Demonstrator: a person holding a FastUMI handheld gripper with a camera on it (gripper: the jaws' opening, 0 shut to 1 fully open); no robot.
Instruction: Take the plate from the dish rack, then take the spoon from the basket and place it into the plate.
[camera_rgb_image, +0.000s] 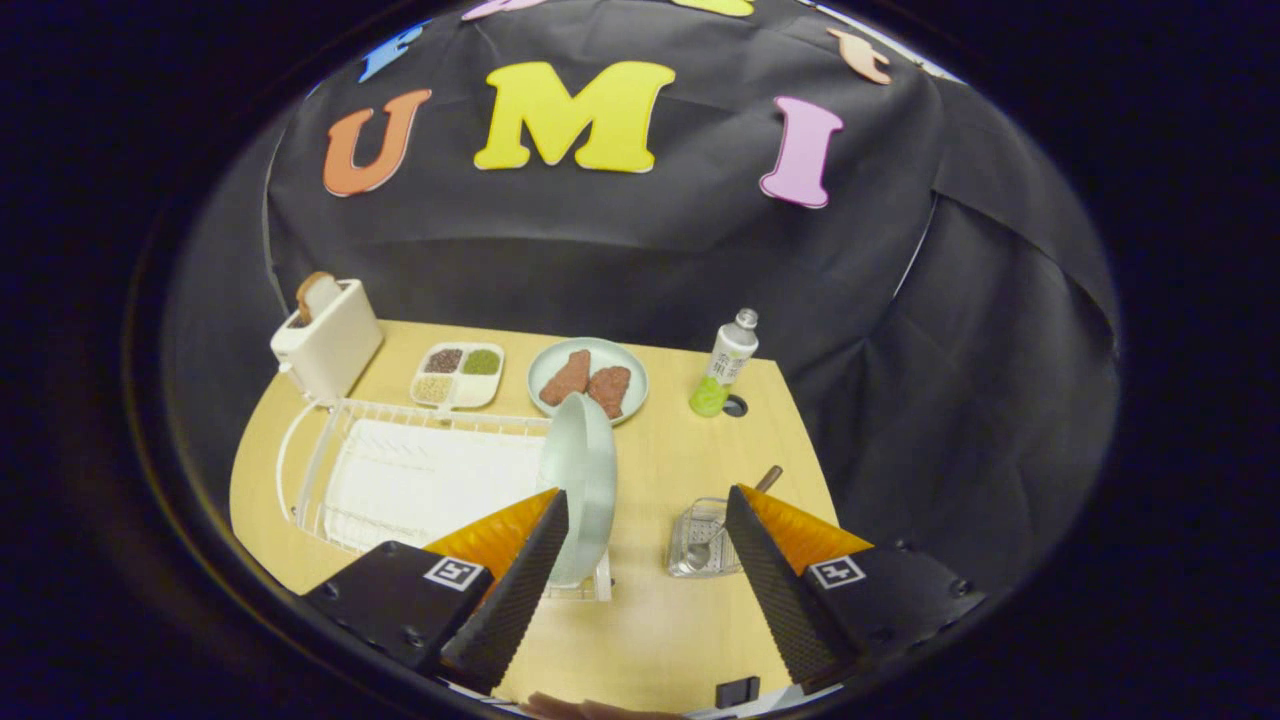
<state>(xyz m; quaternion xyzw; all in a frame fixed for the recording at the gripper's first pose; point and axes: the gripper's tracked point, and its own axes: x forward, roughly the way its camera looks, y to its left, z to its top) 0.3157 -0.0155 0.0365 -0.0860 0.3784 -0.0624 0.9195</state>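
A pale green plate stands on edge at the right end of the white wire dish rack. My gripper hovers above the table, open, with nothing between its fingers. The left fingertip overlaps the plate's lower edge in the view; whether they touch I cannot tell. A metal spoon with a brown handle leans in a small clear basket, just left of the right fingertip and partly hidden by it.
On the wooden table beyond the rack stand a white toaster with a slice of bread, a divided tray of grains, a plate with meat pieces and a green drink bottle.
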